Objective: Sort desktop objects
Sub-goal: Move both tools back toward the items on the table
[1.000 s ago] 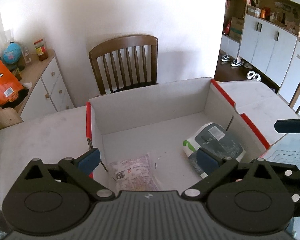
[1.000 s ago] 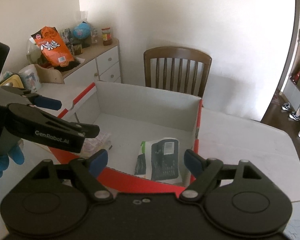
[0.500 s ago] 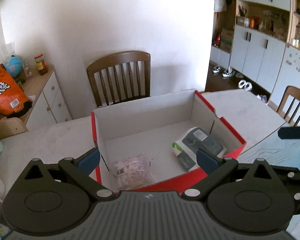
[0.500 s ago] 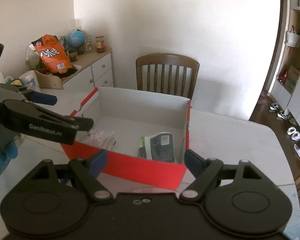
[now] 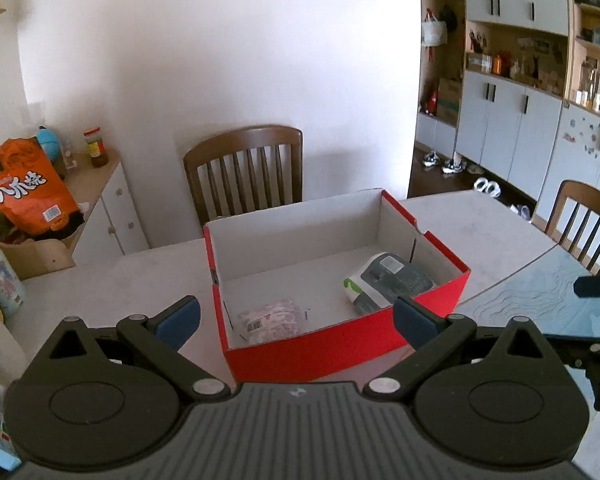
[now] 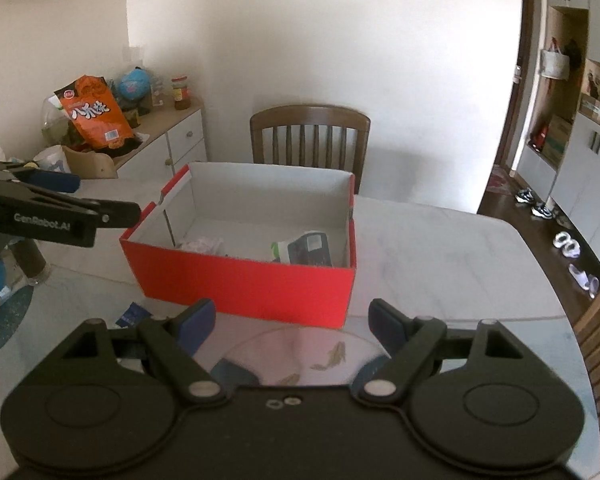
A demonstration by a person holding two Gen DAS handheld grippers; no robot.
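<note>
A red box with a white inside (image 5: 340,350) (image 6: 244,280) stands on the pale table. In it lie a grey and white packet with a green mark (image 5: 388,280) (image 6: 306,246) and a clear pink-printed bag (image 5: 272,316) (image 6: 202,245). My left gripper (image 5: 296,316) is open and empty, held above and in front of the box's near wall. My right gripper (image 6: 288,316) is open and empty, also back from the box's front. The left gripper shows at the left of the right wrist view (image 6: 60,216).
A wooden chair (image 5: 244,172) stands behind the table, another at the right (image 5: 588,220). A white cabinet (image 5: 104,208) with an orange snack bag (image 5: 24,192) is at the left. A small blue packet (image 6: 134,314) and a fish-print mat (image 6: 324,356) lie near the box's front.
Both grippers have drawn back and up from over the box; the box now looks smaller and farther. Both stay open and empty.
</note>
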